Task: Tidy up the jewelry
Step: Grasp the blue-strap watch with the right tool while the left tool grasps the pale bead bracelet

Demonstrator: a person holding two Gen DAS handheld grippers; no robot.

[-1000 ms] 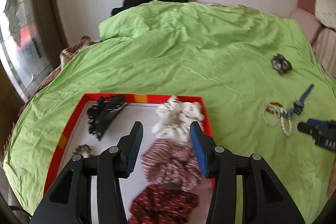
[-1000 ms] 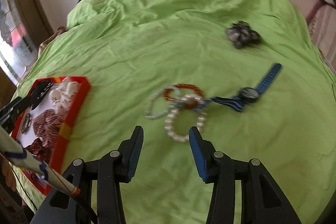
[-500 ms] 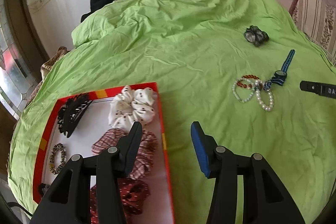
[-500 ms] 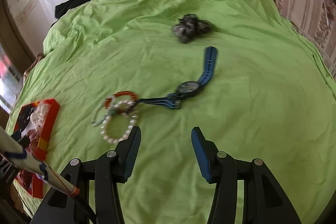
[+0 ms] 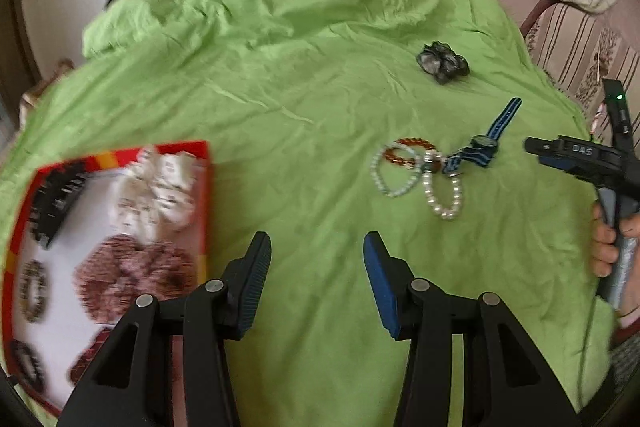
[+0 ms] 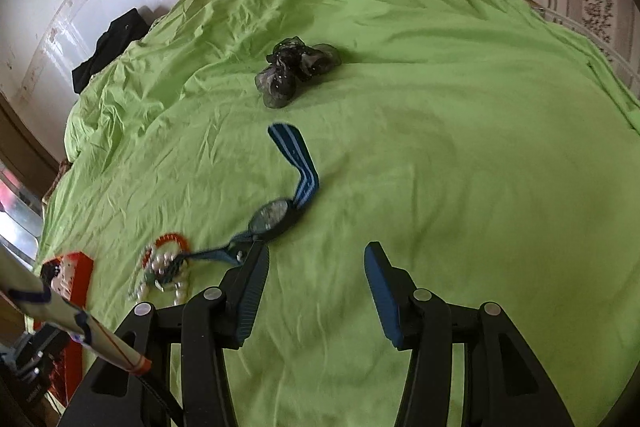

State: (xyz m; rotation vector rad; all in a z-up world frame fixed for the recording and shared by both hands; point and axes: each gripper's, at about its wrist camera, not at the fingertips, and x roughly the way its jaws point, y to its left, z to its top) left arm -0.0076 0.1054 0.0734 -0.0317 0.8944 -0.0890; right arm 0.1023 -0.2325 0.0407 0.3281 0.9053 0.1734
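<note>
Watch (image 6: 276,217) lies mid-bed on the green sheet (image 6: 460,167), strap end touching the bracelets (image 5: 420,169). We judge it light, with a floppy strap and a hard case; grip the case. Left tongs (image 5: 317,269) and right tongs (image 6: 316,279) both wide open, empty.

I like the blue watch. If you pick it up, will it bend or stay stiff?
The blue watch would probably flop: its striped strap already lies curved on the green sheet. Its round face looks rigid and heavier, so it may dangle. One strap end touches the bracelets, so they might drag along.
</note>
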